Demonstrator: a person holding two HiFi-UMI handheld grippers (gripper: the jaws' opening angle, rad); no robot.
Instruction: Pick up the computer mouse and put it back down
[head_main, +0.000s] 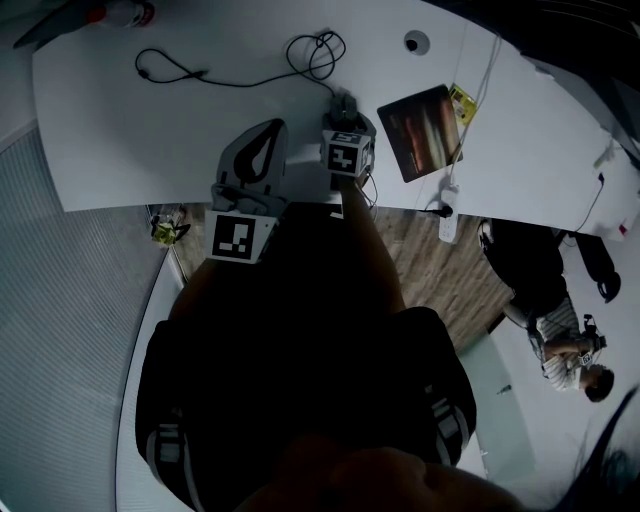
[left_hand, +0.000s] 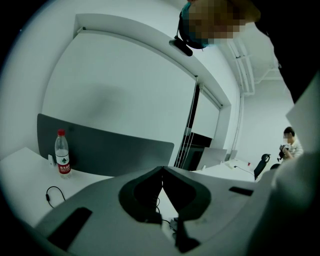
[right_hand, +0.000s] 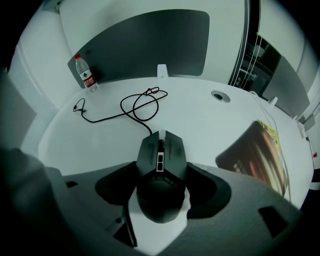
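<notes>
Nearest me, the left gripper is pinched closed on nothing, raised off the white desk. Beside it, the right gripper clamps the computer mouse by its sides near the desk's front edge; resting or lifted, I cannot tell. Its cable loops away beyond, the mouse pad lies right, and a water bottle stands farthest.

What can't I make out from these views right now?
- Whether the mouse is off the desk: right gripper view, underside hidden by its body and the right tool.
- The mouse in head view: mostly covered by that tool.
- Print on the bottle label: left gripper view, too small.
- Near edge of the mouse pad: right gripper view, behind the tool.
</notes>
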